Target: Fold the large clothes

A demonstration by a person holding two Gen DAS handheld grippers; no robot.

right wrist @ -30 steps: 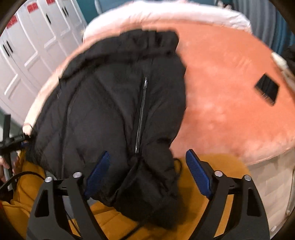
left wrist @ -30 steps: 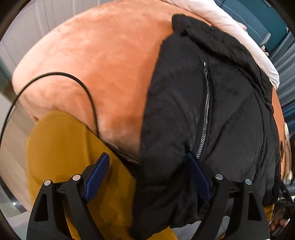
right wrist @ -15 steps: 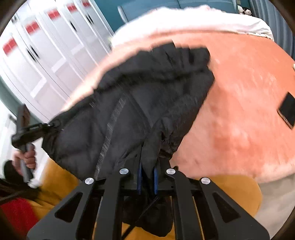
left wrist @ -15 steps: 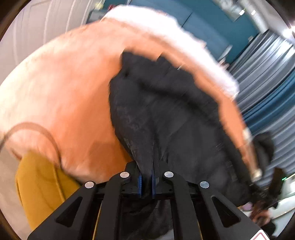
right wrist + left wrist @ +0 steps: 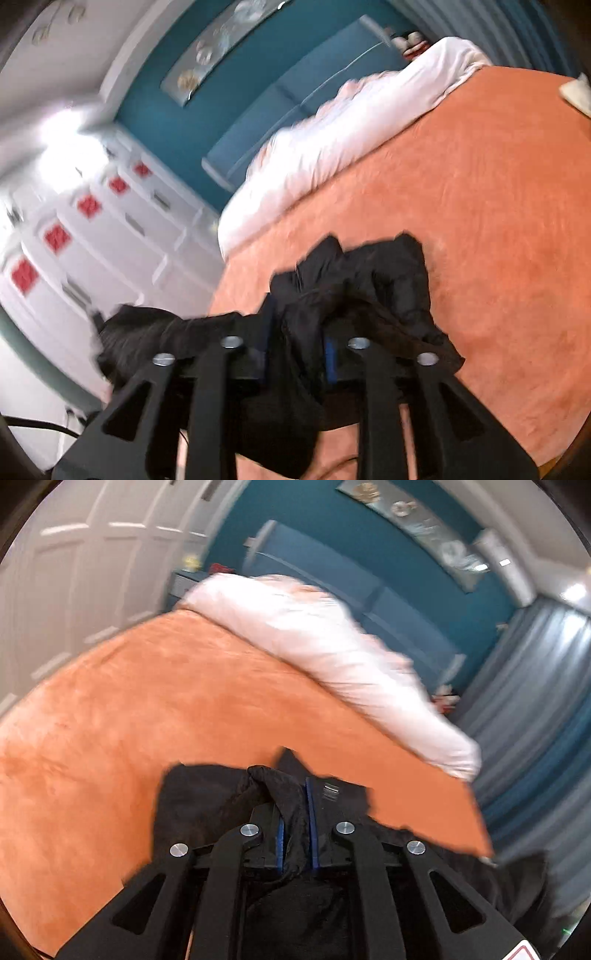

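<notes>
You are now lifting the jacket (image 5: pixel 295 805) off the bed (image 5: pixel 147 720): a second ago it was lying spread flat on the orange cover with both grippers wide apart over its near hem, and now each gripper is carrying a bunch of that hem up and forward over the bed. That reads as the fold starting, the bottom edge being carried toward the collar (my judgement, since the far end of the jacket is hidden under the raised cloth).

Counting from largest down: one bed, one white duvet (image 5: pixel 332 646) bunched along its head end, one black jacket, two grippers.

Your left gripper (image 5: pixel 295 805) is pinching a thin ridge of black fabric, pads nearly together. Your right gripper (image 5: pixel 295 332) is sitting around a thicker wad of the jacket, and its jaws are opening with the cloth between them, so that side's hold is looking looser; watch for the hem slipping out there.
</notes>
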